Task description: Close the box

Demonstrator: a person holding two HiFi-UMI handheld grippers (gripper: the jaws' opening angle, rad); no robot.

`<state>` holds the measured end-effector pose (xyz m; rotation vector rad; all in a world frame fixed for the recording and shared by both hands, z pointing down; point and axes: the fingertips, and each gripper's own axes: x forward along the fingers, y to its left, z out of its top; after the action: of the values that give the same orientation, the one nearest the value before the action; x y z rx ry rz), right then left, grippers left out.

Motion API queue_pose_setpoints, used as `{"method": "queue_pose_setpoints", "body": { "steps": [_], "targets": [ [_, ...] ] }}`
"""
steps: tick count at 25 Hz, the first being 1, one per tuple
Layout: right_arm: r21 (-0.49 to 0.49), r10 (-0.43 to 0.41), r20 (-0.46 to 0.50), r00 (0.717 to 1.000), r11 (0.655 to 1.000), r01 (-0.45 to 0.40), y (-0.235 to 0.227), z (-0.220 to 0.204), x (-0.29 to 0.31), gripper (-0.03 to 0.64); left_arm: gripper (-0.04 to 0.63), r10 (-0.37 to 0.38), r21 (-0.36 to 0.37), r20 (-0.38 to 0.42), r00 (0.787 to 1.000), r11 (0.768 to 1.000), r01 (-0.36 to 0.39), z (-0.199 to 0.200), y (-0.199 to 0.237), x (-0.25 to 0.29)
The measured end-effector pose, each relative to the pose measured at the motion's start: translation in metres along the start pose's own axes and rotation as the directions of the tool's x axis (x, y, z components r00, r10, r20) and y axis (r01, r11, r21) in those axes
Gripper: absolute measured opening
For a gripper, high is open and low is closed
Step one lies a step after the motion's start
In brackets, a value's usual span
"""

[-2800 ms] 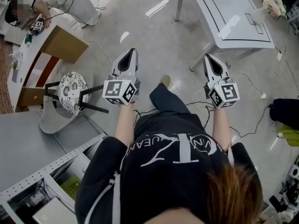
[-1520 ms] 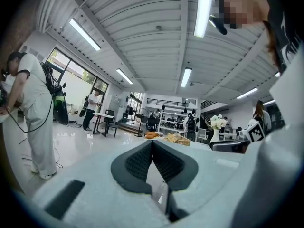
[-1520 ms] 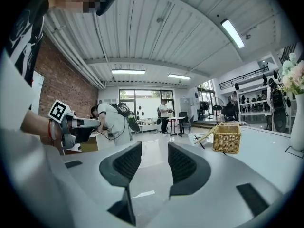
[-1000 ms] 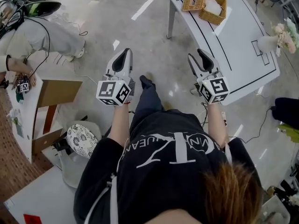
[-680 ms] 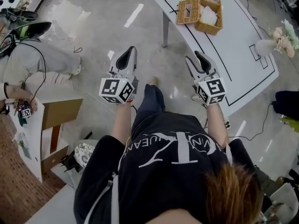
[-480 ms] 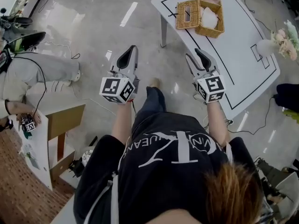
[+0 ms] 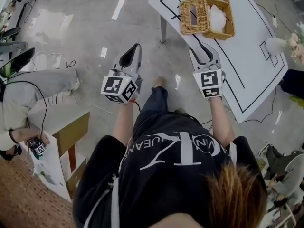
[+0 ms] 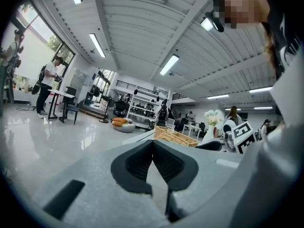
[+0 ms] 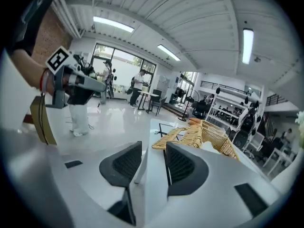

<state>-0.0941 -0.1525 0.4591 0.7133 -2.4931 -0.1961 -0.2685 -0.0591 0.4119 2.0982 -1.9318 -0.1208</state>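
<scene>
The box is a wicker basket (image 7: 216, 8) on the white table (image 7: 251, 65), its lid (image 7: 189, 14) swung open to the left and something white (image 7: 217, 19) inside. My right gripper (image 7: 202, 50) hovers at the table's near edge, just short of the basket, open with nothing between its fingers. The left gripper (image 7: 132, 50) hangs over the floor, left of the table, with its jaws shut on nothing. In the right gripper view the basket (image 9: 204, 136) lies straight ahead beyond the gripper (image 9: 153, 152). In the left gripper view the basket (image 8: 175, 137) shows past the closed tips (image 8: 153, 142).
A vase of flowers (image 7: 281, 44) stands on the table's right side. One table leg (image 7: 163, 30) drops to the grey floor between my grippers. A person in light trousers (image 7: 40, 87) bends over a wood-sided desk (image 7: 71, 137) at the left. Cables trail across the floor.
I have come closer to the table: the basket has slid nearer in the head view. The right gripper now reaches the table's edge. Neither gripper's jaws have changed.
</scene>
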Motion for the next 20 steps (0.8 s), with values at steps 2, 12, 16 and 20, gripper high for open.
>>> {"method": "queue_pose_setpoints", "body": {
  "steps": [2, 12, 16, 20],
  "targets": [
    [-0.092, -0.033, -0.044, 0.998, 0.995, 0.029, -0.002, 0.0, 0.011, 0.155, 0.009, -0.019, -0.008, -0.016, 1.0, 1.0, 0.019, -0.004, 0.006, 0.009],
    [-0.499, -0.172, -0.183, 0.968, 0.865, 0.06, -0.007, -0.014, 0.059, 0.155, 0.009, -0.093, -0.044, -0.062, 0.994, 0.995, 0.09, -0.018, 0.027, 0.044],
    [-0.614, -0.236, -0.226, 0.945, 0.788, 0.05, -0.011, -0.023, 0.07, 0.159, 0.009, -0.099, -0.059, -0.067, 0.993, 0.994, 0.095, -0.022, 0.036, 0.05],
    [-0.709, -0.295, -0.236, 0.926, 0.703, 0.043, -0.014, -0.026, 0.078, 0.166, 0.009, -0.096, -0.076, -0.071, 0.993, 0.993, 0.091, -0.025, 0.045, 0.051]
  ]
}}
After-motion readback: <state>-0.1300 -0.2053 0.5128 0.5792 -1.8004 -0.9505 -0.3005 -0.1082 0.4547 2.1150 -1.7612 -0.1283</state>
